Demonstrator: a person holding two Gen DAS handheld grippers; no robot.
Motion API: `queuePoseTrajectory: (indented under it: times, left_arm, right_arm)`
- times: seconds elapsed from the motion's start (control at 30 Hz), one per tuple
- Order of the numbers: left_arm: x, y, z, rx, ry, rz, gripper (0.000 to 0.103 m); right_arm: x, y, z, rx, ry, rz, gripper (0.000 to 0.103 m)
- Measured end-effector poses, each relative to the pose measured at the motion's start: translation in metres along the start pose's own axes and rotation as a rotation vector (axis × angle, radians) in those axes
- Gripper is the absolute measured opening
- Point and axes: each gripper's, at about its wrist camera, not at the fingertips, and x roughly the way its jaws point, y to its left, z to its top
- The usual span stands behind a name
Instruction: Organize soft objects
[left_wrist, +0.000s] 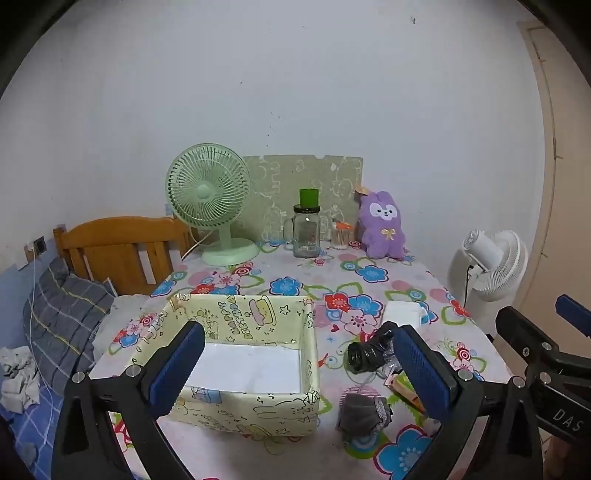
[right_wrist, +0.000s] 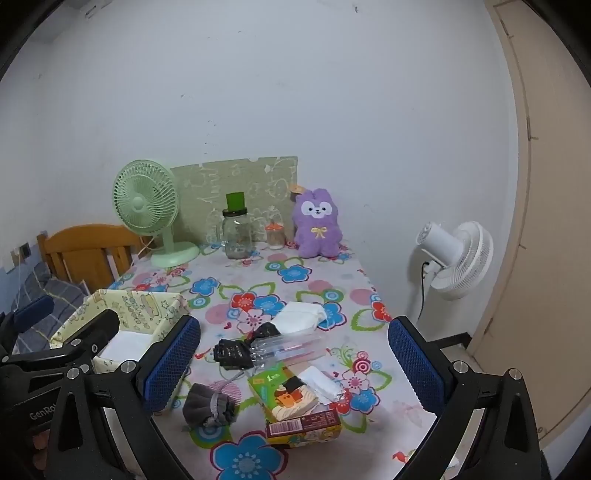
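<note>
Grey drawstring fabric pouch (right_wrist: 207, 404) lies near the floral table's (right_wrist: 295, 280) front edge, beside the pale-yellow printed storage box (left_wrist: 255, 406); probably light and limp, best pinched at its gathered neck; left gripper (left_wrist: 299, 365) and right gripper (right_wrist: 293, 363) both gape wide, empty.

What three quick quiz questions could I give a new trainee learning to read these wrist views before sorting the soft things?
1. True or false: the yellow storage box already holds the grey pouch.
2. Which stands at the far right of the table's back row: A) green fan, B) glass jar, C) purple plush?
3. Fill in: both the left hand-held gripper and the right hand-held gripper are ____.

Key: 1 false, the pouch lies on the tablecloth beside the box; 2 C; 3 open, with nothing held.
</note>
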Motion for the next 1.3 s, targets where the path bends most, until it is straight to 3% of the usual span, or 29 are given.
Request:
queuePoseTrajectory:
  times: [1.3]
  left_arm:
    - [-0.0005, 0.0003, -0.0058, 0.019, 0.009, -0.006, 0.102]
  right_arm:
    - [-0.001, -0.0009, 0.0006, 0.016, 0.003, -0.018, 0.103]
